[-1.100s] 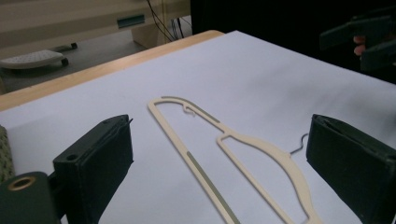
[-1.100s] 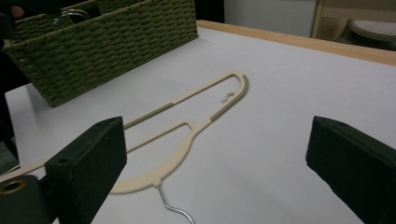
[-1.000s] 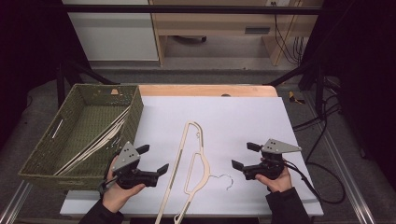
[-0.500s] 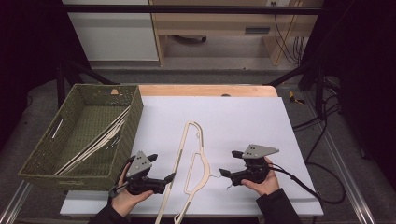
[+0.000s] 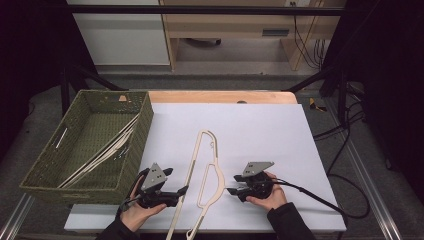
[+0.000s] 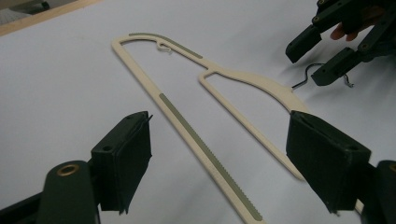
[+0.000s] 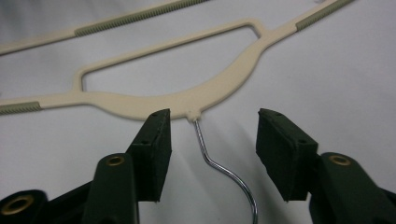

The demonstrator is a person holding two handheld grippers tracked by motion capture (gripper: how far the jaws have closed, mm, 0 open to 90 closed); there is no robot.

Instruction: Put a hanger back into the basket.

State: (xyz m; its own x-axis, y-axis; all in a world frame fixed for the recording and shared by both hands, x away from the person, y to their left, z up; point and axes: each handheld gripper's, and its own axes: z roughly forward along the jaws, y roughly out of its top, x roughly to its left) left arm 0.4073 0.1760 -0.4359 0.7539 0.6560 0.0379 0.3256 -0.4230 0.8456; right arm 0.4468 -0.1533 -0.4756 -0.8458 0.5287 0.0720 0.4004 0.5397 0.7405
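Observation:
A cream plastic hanger (image 5: 192, 162) lies flat on the white table top (image 5: 260, 130), its metal hook (image 7: 219, 168) pointing to my right. My left gripper (image 5: 177, 181) is low over the table. In the left gripper view (image 6: 224, 163) its jaws stand apart astride the hanger's long ribbed bar (image 6: 205, 158) without touching it; they have just been closing a little. My right gripper (image 5: 233, 184) is at the hook. In the right gripper view (image 7: 212, 149) its jaws have just been closing and the hook's neck lies between them, with the pads clear of the wire.
A green woven basket (image 5: 70, 187) with several cream hangers inside stands at the table's left edge. A strip of bare wood (image 5: 220, 96) runs along the far edge. Cables (image 5: 320, 197) trail off the right side.
Both hands have come down and inward to the hanger. The right gripper moved left up to the hook, and its jaws are narrower. The left gripper's jaws are slightly narrower.

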